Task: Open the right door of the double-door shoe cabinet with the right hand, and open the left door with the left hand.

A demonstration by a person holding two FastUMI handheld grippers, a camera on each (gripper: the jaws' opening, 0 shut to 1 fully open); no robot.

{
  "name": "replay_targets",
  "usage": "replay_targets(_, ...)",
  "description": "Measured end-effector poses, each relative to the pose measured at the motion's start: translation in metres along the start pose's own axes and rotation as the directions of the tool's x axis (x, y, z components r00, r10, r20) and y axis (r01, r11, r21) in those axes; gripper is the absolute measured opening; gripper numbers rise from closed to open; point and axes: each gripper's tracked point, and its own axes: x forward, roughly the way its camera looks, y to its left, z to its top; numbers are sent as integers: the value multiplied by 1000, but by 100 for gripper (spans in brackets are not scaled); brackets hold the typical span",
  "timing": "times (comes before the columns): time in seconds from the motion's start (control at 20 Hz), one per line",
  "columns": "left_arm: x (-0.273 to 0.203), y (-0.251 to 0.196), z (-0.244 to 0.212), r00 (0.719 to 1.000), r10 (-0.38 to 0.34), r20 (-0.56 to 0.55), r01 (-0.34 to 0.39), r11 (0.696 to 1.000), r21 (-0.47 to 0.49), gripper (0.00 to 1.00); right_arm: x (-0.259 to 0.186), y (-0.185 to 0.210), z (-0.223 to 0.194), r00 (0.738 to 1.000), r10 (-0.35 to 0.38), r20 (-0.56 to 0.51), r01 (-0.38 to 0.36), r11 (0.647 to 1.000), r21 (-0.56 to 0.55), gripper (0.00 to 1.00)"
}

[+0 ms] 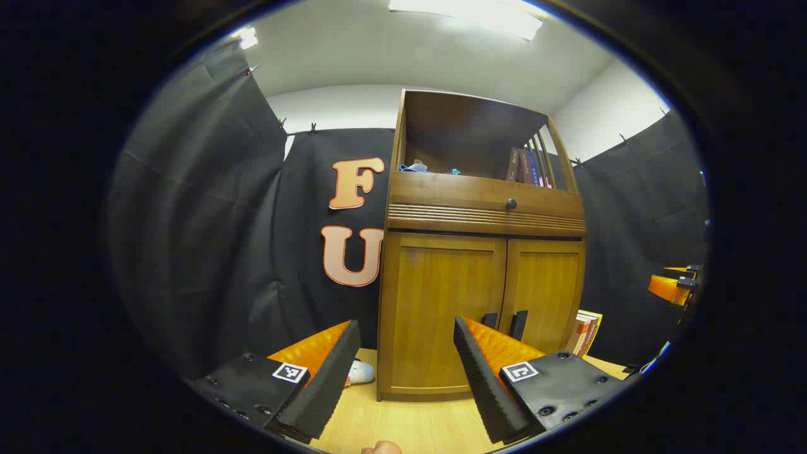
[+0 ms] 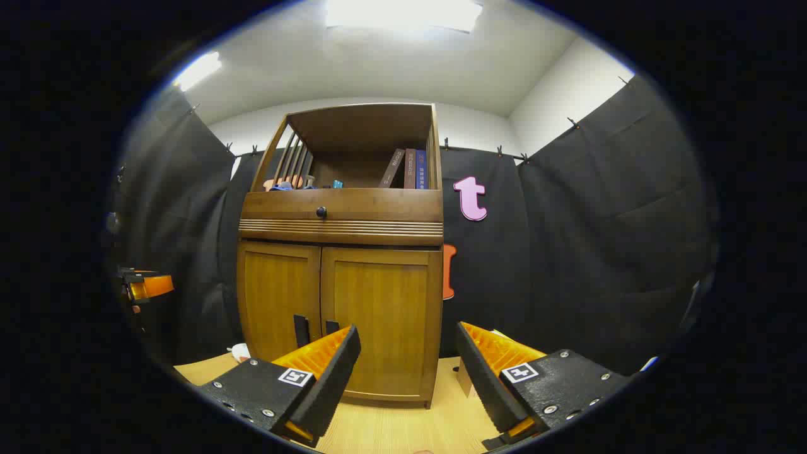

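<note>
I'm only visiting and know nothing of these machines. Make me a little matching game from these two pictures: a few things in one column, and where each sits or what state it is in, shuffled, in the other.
Things:
1. books
2. cabinet doors
3. round knob
4. left tongs

Places or states:
A. both closed
B. open, holding nothing
C. standing in the open top shelf
D. on the drawer front above the doors

Pairs: 1-C, 2-A, 3-D, 4-B
</note>
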Motion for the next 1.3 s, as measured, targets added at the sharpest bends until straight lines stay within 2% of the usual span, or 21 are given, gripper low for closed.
replay_targets(0.35,-2,1,8,1000,17,22,-17,999,30,96,4,1,2,1000,3,-1,-3,1000,3,93)
replay_targets(0.4,-3,0,9,1000,14,22,-15,999,33,96,4,2,2,1000,4,-1,-4,1000,0,89)
replay_targets(0.45,-3,0,9,1000,13,23,-13,999,34,96,4,2,2,1000,6,4,-6,1000,-3,89)
replay_targets(0.5,-3,0,8,1000,14,22,-15,999,35,96,5,2,3,1000,8,9,-8,1000,-5,93)
replay_targets(0.55,-3,0,9,1000,14,21,-15,999,36,95,5,2,3,1000,7,11,-7,1000,-8,93)
replay_targets(0.6,-3,0,8,1000,14,20,-15,999,37,96,5,2,2,1000,8,9,-8,1000,-9,89)
replay_targets(0.7,-4,-2,5,1000,11,8,-11,999,35,96,5,3,1,1000,12,3,-12,1000,-9,89)
replay_targets(0.75,-4,-3,4,1000,8,5,-9,999,37,96,5,4,1,1000,15,1,-15,1000,-7,93)
replay_targets(0.8,-5,-3,4,1000,9,4,-9,999,38,97,5,4,1,1000,18,-2,-18,1000,-4,89)
replay_targets(0.85,-6,-3,6,1000,12,5,-12,999,37,96,5,4,2,1000,19,-2,-19,1000,-1,93)
replay_targets(0.95,-6,-2,9,1000,14,14,-15,999,30,96,4,4,1,1000,13,-3,-13,1000,1,93)
replay_targets(1.0,-8,-2,8,1000,11,16,-11,999,31,96,3,3,2,1000,10,-5,-10,1000,1,89)
replay_targets(1.15,-10,-2,11,1000,13,23,-13,999,38,96,3,4,0,1000,3,-13,-3,1000,12,89)
replay_targets(1.2,-9,-2,12,1000,14,25,-15,999,40,95,4,4,-1,1000,4,-16,-4,1000,19,93)
replay_targets(1.25,-10,-3,12,1000,12,27,-13,999,39,96,4,5,-3,1000,5,-19,-5,1000,30,89)
replay_targets(1.3,-11,-4,12,1000,9,27,-10,999,37,98,4,6,-5,1000,7,-21,-6,999,42,89)
